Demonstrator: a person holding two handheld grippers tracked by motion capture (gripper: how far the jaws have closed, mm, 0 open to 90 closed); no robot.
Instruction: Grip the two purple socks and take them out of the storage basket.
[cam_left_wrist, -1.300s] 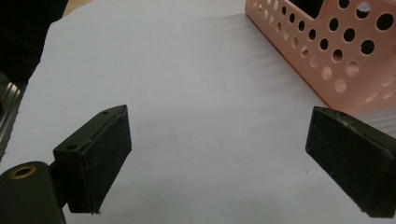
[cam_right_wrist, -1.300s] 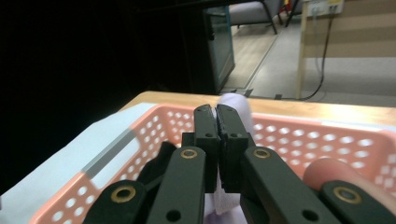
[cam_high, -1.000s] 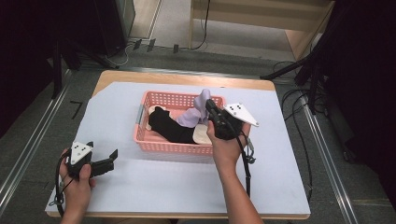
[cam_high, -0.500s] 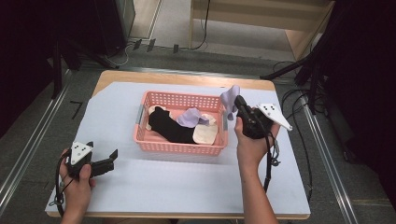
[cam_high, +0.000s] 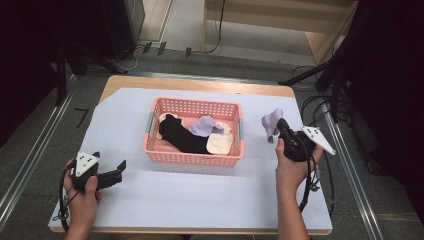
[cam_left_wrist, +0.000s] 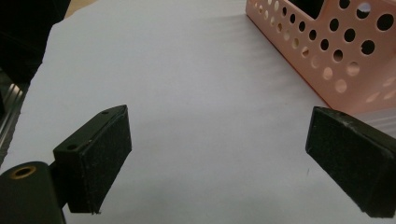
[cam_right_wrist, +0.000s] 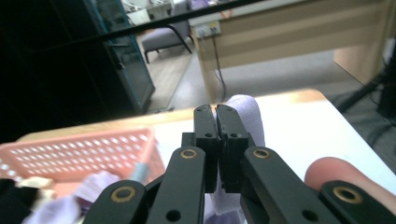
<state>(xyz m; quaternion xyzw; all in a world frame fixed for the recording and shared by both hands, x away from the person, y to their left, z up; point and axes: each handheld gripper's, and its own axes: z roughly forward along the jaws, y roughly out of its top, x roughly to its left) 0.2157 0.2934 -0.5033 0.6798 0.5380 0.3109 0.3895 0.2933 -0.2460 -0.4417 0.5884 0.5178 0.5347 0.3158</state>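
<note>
High view: right gripper (cam_high: 278, 131) clamped on lavender sock (cam_high: 271, 123), held in air just R of pink basket (cam_high: 192, 159), over bare bench (cam_high: 200, 195); sock hangs toe-down, long axis near vertical. Left gripper (cam_high: 119, 170) well apart, front-L.

Left gripper view: jaws wide apart, holding nothing; basket corner ahead-R.

Right gripper view: jaws pinched tight on sock, basket lower L. Likely next: set sock down on R side.

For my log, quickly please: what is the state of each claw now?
Left claw: open, holding nothing, above the white sheet.
Right claw: closed on a lilac sock, right of the pink basket.
</note>
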